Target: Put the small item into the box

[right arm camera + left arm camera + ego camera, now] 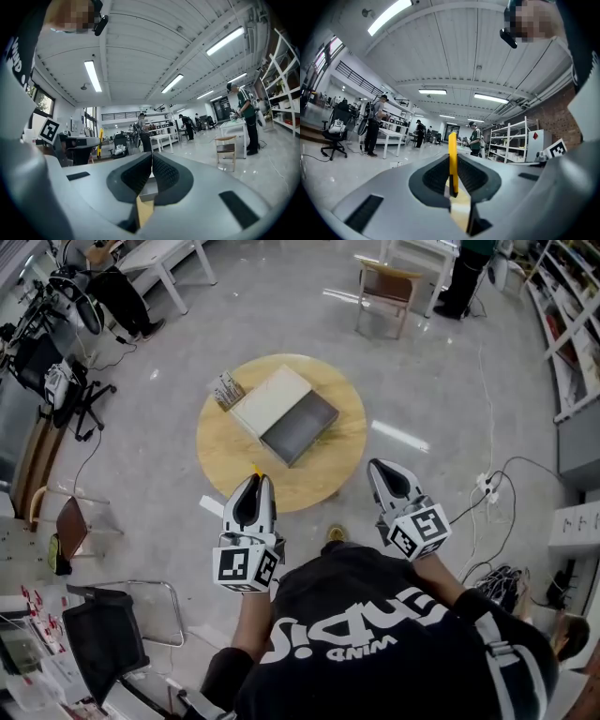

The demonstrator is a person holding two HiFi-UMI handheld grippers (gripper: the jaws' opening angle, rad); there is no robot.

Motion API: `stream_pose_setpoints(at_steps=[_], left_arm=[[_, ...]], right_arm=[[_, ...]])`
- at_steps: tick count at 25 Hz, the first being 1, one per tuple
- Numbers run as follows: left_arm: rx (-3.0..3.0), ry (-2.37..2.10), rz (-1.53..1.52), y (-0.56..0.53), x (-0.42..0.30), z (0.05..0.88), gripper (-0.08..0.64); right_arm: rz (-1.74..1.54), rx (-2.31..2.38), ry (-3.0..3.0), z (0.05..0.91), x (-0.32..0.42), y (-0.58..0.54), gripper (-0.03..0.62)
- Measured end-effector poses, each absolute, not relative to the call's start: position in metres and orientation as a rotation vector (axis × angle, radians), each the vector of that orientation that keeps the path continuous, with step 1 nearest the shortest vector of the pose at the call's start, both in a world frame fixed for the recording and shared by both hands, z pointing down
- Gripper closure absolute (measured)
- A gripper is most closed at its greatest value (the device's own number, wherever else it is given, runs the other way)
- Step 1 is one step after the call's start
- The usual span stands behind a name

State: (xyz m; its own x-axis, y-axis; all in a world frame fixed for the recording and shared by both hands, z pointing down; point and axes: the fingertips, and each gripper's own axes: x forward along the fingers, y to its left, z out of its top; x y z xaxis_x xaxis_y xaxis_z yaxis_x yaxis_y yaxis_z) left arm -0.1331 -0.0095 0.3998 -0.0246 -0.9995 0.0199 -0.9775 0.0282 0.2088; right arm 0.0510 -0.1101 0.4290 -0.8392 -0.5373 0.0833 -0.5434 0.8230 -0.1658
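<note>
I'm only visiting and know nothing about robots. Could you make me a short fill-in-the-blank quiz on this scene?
1. The left gripper is shut on a thin ____ strip.
2. The right gripper has its jaws together and holds ____.
3. The box sits on a ____ wooden table.

Missing words: yellow; nothing; round
</note>
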Motion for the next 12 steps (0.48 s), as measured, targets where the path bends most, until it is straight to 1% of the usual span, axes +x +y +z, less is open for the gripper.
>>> stream_pose_setpoints(at_steps=[7, 12], left_arm=[[2.047, -2.156, -0.211, -0.047, -0.145, 0.399, 0.503], [2.067, -2.163, -0.149, -0.064, -0.157, 0.4, 0.503]], right_arm=[[0.312, 0.852, -2.985, 0.427, 0.036, -0.153, 0.588], [0.319, 0.865, -2.981, 0.427, 0.019, -0.17, 0.588]])
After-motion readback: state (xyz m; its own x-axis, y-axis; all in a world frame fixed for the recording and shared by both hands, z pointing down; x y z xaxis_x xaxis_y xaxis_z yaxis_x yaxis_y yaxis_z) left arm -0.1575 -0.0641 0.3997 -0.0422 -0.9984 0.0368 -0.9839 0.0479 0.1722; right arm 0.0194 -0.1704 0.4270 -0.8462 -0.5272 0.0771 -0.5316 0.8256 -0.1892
